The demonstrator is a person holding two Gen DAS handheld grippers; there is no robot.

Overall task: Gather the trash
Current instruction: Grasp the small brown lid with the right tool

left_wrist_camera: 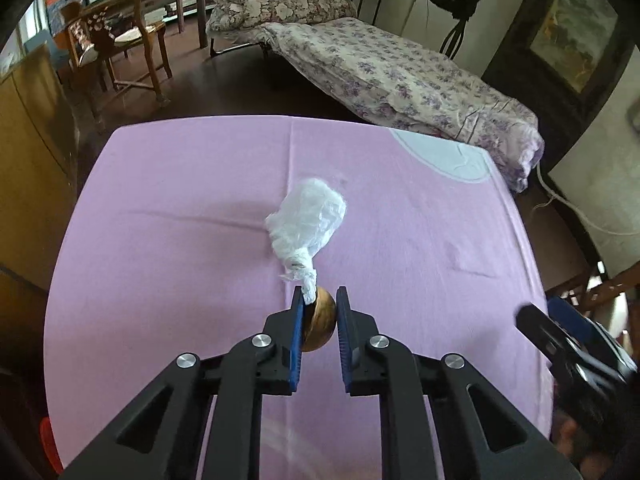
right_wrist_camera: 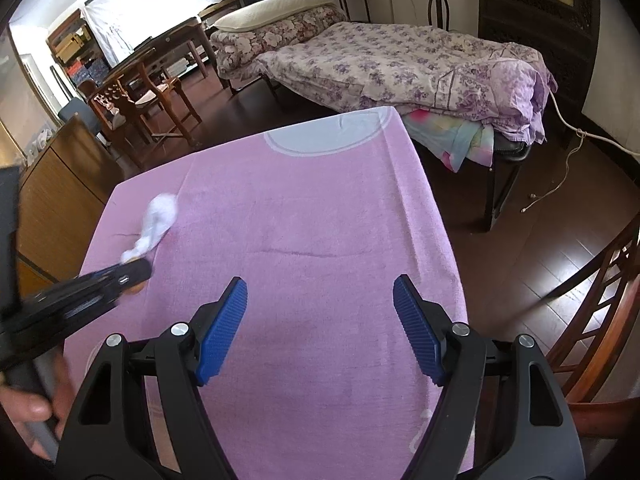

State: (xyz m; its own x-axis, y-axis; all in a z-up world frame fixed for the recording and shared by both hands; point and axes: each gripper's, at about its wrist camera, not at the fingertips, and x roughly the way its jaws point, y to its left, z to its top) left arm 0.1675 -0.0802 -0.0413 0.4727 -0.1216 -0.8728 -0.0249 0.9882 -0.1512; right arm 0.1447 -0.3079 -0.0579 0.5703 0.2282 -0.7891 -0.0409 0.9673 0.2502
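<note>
A crumpled white plastic bag (left_wrist_camera: 306, 216) lies in the middle of the table's pink cloth (left_wrist_camera: 180, 240), its twisted end pointing toward me. My left gripper (left_wrist_camera: 319, 294) is shut on a small round brown piece of trash (left_wrist_camera: 319, 324). The bag's twisted tip touches the left pad (left_wrist_camera: 298, 312). In the right wrist view the left gripper (right_wrist_camera: 140, 270) appears blurred at the left, beside the bag (right_wrist_camera: 158, 216). My right gripper (right_wrist_camera: 320, 292) hovers open over bare cloth (right_wrist_camera: 320, 220), with nothing between its fingers.
A bed with a floral cover (left_wrist_camera: 400, 76) stands beyond the table's far edge. A wooden chair (left_wrist_camera: 120, 40) and a wooden cabinet (left_wrist_camera: 24, 140) are at the left. Another wooden chair (right_wrist_camera: 600, 300) stands close to the table's right edge. A hand (right_wrist_camera: 28, 408) holds the left gripper's handle.
</note>
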